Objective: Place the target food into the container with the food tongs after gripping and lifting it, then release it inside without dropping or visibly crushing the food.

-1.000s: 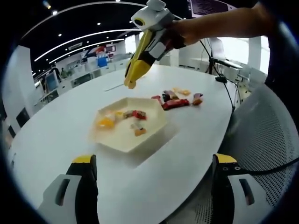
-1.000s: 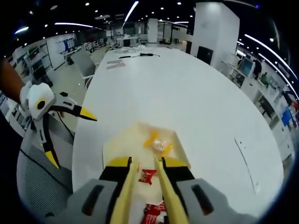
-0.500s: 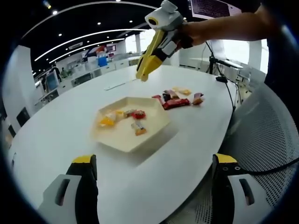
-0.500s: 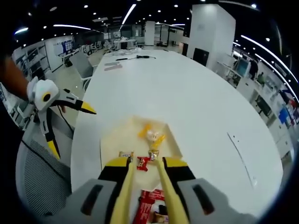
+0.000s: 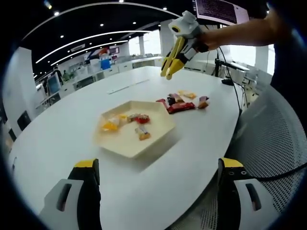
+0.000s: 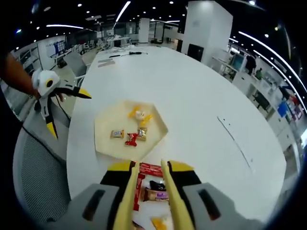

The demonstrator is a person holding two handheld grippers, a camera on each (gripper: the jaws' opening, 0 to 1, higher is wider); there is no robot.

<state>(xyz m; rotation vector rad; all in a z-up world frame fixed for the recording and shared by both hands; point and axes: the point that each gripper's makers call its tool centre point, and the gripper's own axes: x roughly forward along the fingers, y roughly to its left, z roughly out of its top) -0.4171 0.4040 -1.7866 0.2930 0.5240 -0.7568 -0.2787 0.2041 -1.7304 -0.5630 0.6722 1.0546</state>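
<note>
Fluorescent strips line the ceiling of an open-plan office above a broad white oval table (image 5: 62,139), seen from the left gripper view. Near the table's middle rests a pale hexagonal tray (image 5: 165,127), the container for this job, holding about five wrapped sweets: an orange piece (image 5: 108,125), a red one (image 5: 142,118) and a small brown one (image 5: 142,133) among them. Beyond the tray, nearer the far edge, lies a loose cluster of wrapped snacks (image 5: 181,101), at least five, not yet collected. The left tool (image 5: 156,191) rides low at the near edge with its two jaws spread wide and nothing between them, apparently waiting aside. High above the cluster a hand holds the right tool (image 5: 169,74), its yellow tongs drawn nearly together; whether a sweet sits in the tips cannot be told.

From the right gripper view, the same table (image 6: 192,86) stretches away toward desks and pillars. The right tool (image 6: 147,179) hangs directly over the snack cluster (image 6: 151,184), its tong blades narrow and seemingly empty, which suggests it is lining up for the next pick. Four or five wrappers show between and beside the blades. Farther along sits the tray (image 6: 103,136), with about five sweets gathered near its centre. At the table's left edge the left tool (image 6: 64,108) stands with jaws splayed, well apart from the tray.
</note>
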